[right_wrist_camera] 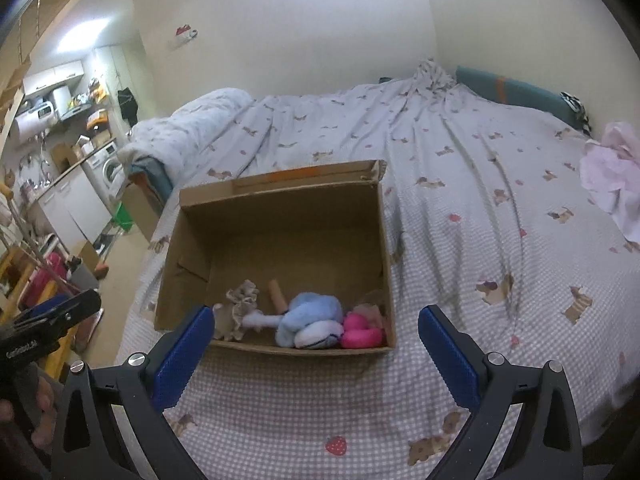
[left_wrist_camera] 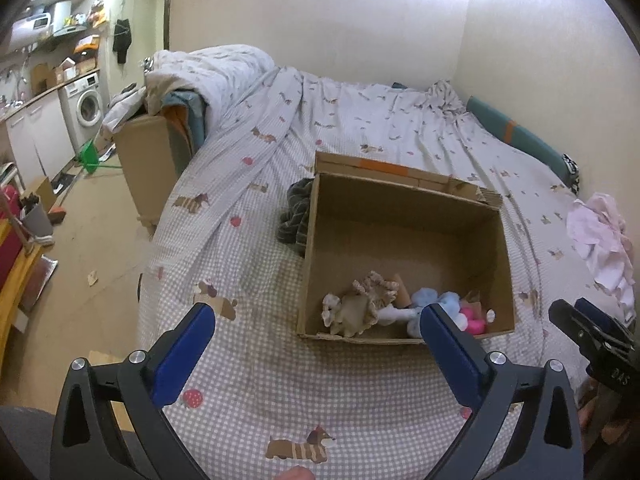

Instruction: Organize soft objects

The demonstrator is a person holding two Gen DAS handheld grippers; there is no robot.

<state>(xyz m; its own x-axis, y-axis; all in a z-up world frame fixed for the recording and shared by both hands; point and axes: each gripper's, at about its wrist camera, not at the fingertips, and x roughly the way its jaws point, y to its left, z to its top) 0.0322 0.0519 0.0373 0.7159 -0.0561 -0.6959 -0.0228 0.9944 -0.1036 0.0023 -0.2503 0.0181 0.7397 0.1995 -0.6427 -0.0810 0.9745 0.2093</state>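
An open cardboard box (left_wrist_camera: pixel 404 216) (right_wrist_camera: pixel 280 216) stands on the bed. At its near end lie a beige frilly plush (left_wrist_camera: pixel 360 300) (right_wrist_camera: pixel 236 312), a light blue soft toy (left_wrist_camera: pixel 430 298) (right_wrist_camera: pixel 312 316) and a pink plush (left_wrist_camera: pixel 474 320) (right_wrist_camera: pixel 362 330). My left gripper (left_wrist_camera: pixel 316 320) hangs over the bed just in front of the box, open, nothing between its blue pads. My right gripper (right_wrist_camera: pixel 316 322) is open too, near the box's front edge, holding nothing. A dark striped cloth (left_wrist_camera: pixel 296 216) lies against the box's left side. A pale pink garment (left_wrist_camera: pixel 600 236) (right_wrist_camera: pixel 612 172) lies at the far right of the bed.
The bed has a checked sheet (left_wrist_camera: pixel 280 380) (right_wrist_camera: pixel 460 220) with dog prints. A rumpled duvet (left_wrist_camera: pixel 208 76) is piled at its far left. A second cardboard box (left_wrist_camera: pixel 148 160) stands beside the bed. The floor and a washing machine (left_wrist_camera: pixel 86 102) are at the left.
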